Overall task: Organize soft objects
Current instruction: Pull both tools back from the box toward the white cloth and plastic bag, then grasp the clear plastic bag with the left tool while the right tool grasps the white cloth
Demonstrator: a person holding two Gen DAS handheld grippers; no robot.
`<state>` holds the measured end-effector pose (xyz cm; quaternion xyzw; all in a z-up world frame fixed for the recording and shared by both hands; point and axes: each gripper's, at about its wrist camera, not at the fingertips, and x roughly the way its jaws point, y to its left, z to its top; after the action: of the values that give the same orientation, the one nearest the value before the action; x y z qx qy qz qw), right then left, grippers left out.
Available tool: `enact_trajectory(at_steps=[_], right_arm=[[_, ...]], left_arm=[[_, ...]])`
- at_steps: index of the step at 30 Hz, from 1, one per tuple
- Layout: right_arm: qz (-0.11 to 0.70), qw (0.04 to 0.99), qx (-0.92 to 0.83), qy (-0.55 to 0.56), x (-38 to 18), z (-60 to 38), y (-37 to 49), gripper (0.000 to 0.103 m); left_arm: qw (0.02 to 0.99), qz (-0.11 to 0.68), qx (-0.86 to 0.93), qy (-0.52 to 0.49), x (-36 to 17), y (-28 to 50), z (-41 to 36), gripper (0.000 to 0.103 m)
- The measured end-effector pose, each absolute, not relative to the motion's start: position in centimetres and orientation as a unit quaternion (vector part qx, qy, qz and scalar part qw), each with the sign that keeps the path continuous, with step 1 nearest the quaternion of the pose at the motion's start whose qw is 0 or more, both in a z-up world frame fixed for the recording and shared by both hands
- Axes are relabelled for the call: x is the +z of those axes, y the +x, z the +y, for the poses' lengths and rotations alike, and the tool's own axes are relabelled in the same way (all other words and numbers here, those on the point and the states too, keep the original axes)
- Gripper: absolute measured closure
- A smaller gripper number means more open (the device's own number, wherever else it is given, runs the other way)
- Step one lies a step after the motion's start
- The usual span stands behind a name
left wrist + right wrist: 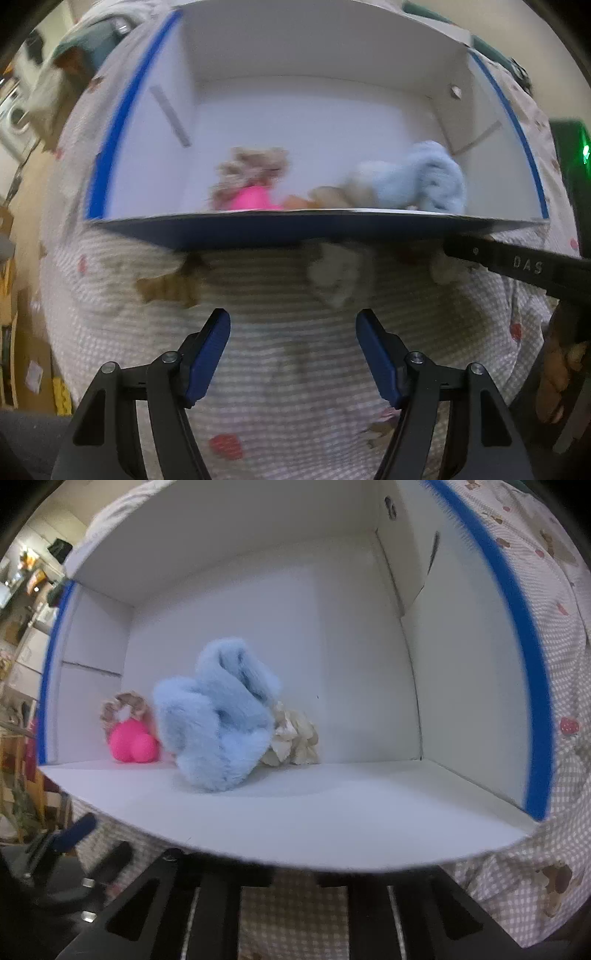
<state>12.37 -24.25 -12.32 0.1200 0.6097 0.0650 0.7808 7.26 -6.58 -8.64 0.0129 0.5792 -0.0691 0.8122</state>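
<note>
My right gripper (295,878), closed on the near flap of the box (295,827), should fold it gently; blue plush (218,716) sits mid-frame inside. Left gripper (293,354) hangs open, empty, lower centre.

A fluffy light-blue plush (218,716) lies crumpled in the white box (332,812) with blue edges, a pink ball toy (133,744) with a beige frill just beside it and a cream scrunchie (297,740) touching its other side.

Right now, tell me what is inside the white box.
Inside the white box: a fluffy blue toy, a pink toy and a cream one partly behind it. Anything under them is hidden.
</note>
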Motion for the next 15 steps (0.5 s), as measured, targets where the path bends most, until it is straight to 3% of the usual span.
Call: enact_trajectory(at_steps=[15], right_arm=[[0.594,0.79,0.074,0.134,-11.0,-25.9,11.6,0.093]], left_arm=[[0.798,0.601,-0.054,0.001,-12.8,9.4,-11.5,0.035]])
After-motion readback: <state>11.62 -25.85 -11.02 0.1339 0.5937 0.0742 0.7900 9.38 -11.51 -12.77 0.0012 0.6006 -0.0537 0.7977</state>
